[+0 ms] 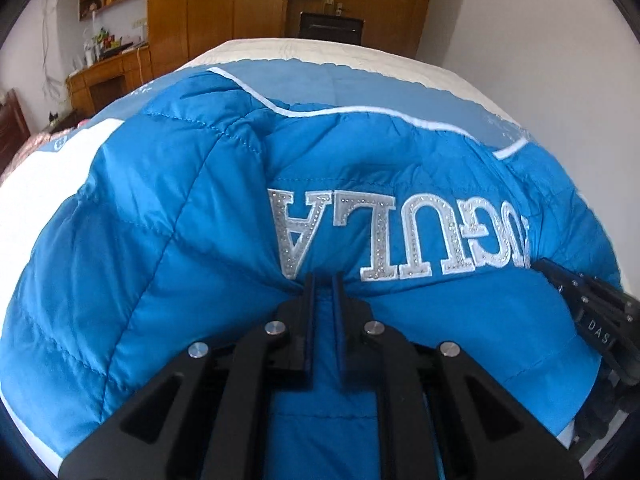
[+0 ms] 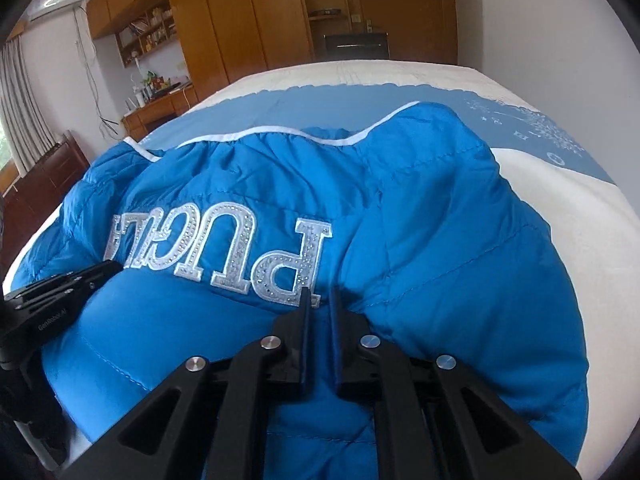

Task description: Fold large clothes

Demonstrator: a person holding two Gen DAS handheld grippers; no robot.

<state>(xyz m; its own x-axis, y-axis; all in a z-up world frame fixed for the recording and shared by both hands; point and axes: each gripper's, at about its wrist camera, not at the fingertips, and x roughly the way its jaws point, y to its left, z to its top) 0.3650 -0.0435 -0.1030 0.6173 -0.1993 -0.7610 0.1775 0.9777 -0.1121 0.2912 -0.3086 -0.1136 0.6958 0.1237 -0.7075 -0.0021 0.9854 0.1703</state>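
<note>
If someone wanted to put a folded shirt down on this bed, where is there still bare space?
Free: the white strip of bedspread beyond the blue band, toward the wardrobe, and the white patch right of the blue jacket. Another white patch lies left of the jacket in the left view. The near middle is crowded: jacket, left tool and right tool both pinching it.

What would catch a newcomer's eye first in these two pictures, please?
The bright blue quilted jacket fills both views, spread on a bed with a blue and white cover. Big silver letters run upside down across it. In front, the left gripper and the right gripper are each shut on a pinch of the jacket's fabric.
</note>
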